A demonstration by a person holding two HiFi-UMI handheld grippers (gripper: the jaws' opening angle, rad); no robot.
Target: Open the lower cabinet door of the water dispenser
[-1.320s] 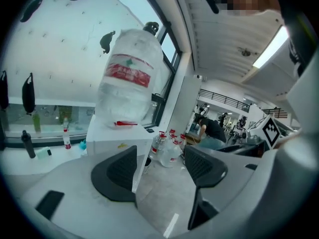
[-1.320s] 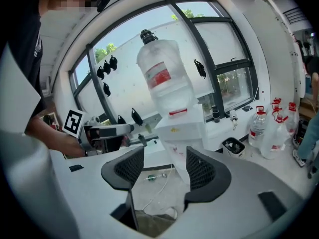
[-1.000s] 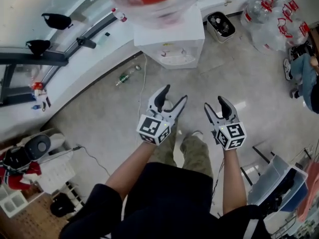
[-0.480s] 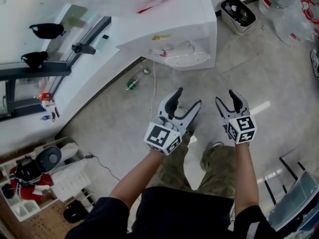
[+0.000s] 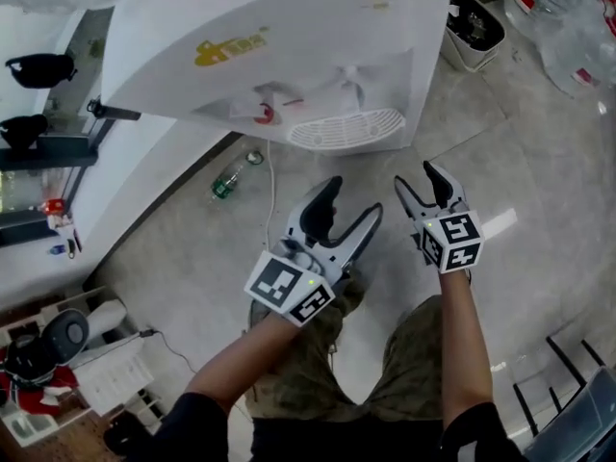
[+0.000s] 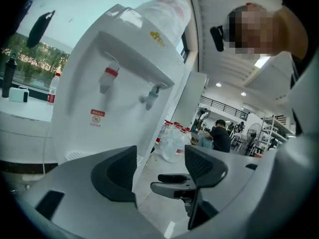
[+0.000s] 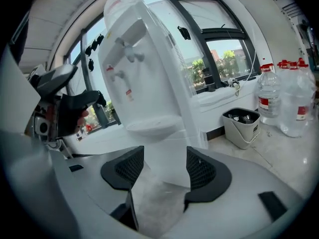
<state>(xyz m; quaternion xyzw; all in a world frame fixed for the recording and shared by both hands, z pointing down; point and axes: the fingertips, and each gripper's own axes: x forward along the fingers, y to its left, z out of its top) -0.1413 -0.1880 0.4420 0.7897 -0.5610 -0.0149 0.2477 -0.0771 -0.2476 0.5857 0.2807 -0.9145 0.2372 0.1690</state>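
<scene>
Grippers facing water dispenser [image 5: 289,56]
Left gripper [image 5: 353,197] and right gripper [image 5: 416,176] both stand wide open, empty; dispenser at 12 o'clock from them, its lower cabinet door [image 7: 164,153] probably under the drip tray [image 7: 149,126].

In the head view, the water dispenser [image 5: 289,56] is chopped off by the top edge, and its lower half is tucked out of sight under its own overhanging top. In the left gripper view the base is blocked by the left claw [image 6: 162,166], and the red sticker [image 6: 97,116] can't be read, way too small. The water jugs [image 5: 568,17] are clipped at the top right corner.
</scene>
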